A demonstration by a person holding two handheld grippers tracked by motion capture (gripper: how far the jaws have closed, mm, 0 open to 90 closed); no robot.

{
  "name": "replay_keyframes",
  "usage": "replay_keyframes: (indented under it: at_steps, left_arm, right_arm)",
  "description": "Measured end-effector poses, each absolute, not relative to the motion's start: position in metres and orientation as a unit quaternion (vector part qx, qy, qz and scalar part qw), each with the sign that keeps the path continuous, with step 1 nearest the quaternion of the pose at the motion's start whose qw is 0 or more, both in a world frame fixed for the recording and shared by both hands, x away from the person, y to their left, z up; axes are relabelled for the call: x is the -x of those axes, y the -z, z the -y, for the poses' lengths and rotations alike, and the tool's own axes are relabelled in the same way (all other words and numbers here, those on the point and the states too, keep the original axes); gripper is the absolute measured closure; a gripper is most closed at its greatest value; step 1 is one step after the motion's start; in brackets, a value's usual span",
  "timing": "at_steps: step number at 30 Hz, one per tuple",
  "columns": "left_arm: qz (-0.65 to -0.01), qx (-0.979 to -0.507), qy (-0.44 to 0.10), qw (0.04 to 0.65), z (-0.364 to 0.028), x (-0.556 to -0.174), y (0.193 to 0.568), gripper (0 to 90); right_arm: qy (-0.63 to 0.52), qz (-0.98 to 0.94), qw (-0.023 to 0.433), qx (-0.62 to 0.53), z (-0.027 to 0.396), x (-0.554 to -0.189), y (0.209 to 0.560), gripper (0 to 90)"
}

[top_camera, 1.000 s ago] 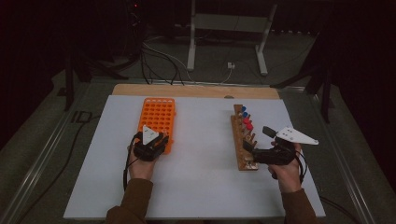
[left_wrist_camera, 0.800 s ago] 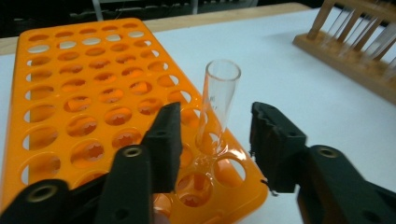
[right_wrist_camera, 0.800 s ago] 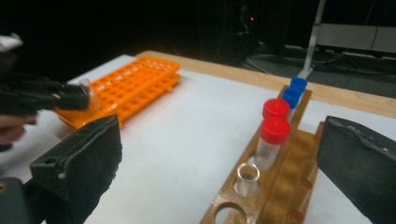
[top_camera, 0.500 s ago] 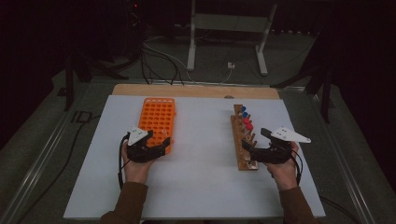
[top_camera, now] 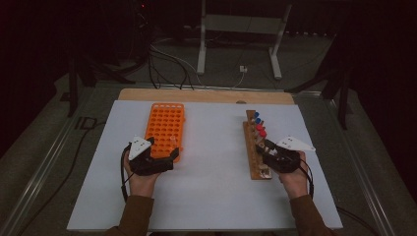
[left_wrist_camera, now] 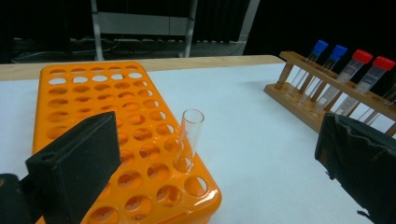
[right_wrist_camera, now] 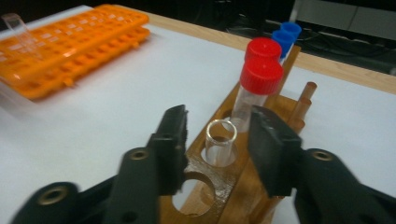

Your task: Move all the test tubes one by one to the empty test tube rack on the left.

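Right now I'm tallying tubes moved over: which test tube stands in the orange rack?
The uncapped clear tube near the corner of the orange rack; the capped tubes all stand in the wooden rack.

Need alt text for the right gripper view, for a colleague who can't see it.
The right tongs, jaws closing in, straddle an uncapped clear tube standing in a wooden rack; contact unclear. Behind it stand two red-capped tubes and two blue-capped ones; an orange rack lies far left.
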State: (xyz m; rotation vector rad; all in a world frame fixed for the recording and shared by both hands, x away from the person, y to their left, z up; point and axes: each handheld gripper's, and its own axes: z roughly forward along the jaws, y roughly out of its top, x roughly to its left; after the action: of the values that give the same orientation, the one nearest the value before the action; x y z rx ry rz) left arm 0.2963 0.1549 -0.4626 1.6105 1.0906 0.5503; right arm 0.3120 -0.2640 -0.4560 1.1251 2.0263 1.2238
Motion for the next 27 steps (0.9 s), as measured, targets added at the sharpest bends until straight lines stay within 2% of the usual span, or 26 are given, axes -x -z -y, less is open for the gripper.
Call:
replay_keyframes:
  at_steps: [4,10,27]
  left_arm:
    - [-0.456,-0.677,-0.230,0.530,-0.154,-0.296,0.463,1.1]
    - [-0.453,-0.679,-0.225,0.533,-0.151,-0.296,0.462,1.1]
    - [-0.443,-0.689,-0.222,0.529,-0.145,-0.296,0.463,1.1]
  right_arm:
    - [-0.444,-0.750,0.262,-0.415,0.262,-0.314,0.460,68.5]
    - [-0.439,-0.748,0.264,-0.420,0.261,-0.316,0.463,73.9]
    - [-0.450,-0.739,0.266,-0.424,0.259,-0.316,0.462,76.3]
